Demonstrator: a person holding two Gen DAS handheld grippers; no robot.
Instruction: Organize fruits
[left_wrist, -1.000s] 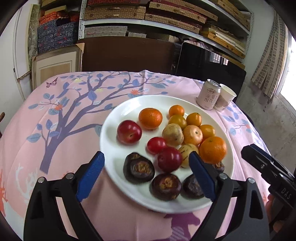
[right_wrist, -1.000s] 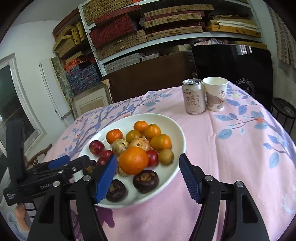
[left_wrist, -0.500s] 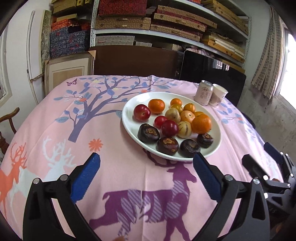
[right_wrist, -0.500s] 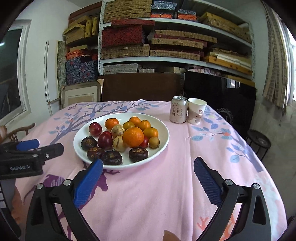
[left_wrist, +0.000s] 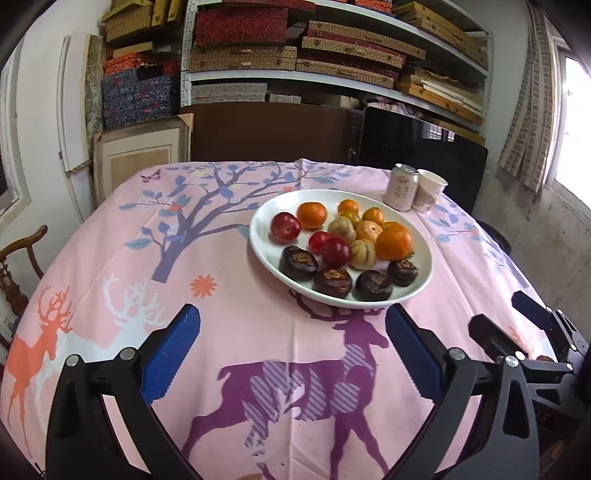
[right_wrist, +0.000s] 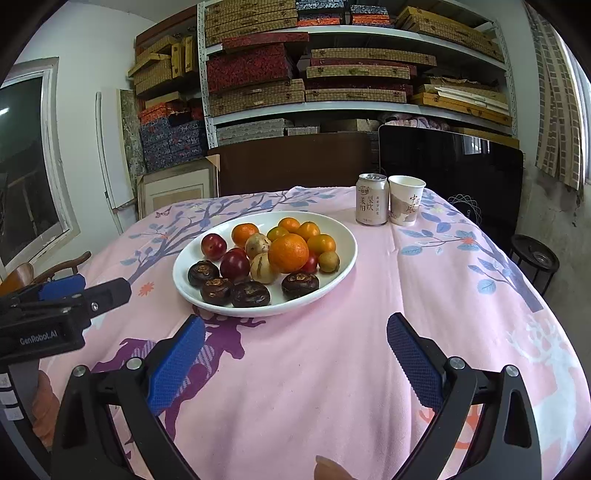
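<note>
Four dark fruits (left_wrist: 334, 280) line the near rim of the plate (left_wrist: 424, 275).

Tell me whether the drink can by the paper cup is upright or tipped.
Upright: the can stands on its base, top rim up, beside the paper cup on the tablecloth.

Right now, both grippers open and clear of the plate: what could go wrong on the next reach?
1. The big orange sits on top of the pile; nudging it could roll fruit off the white plate.
2. The dark fruits lie at the near rim, easy to knock off.
3. The can and paper cup could tip.
</note>
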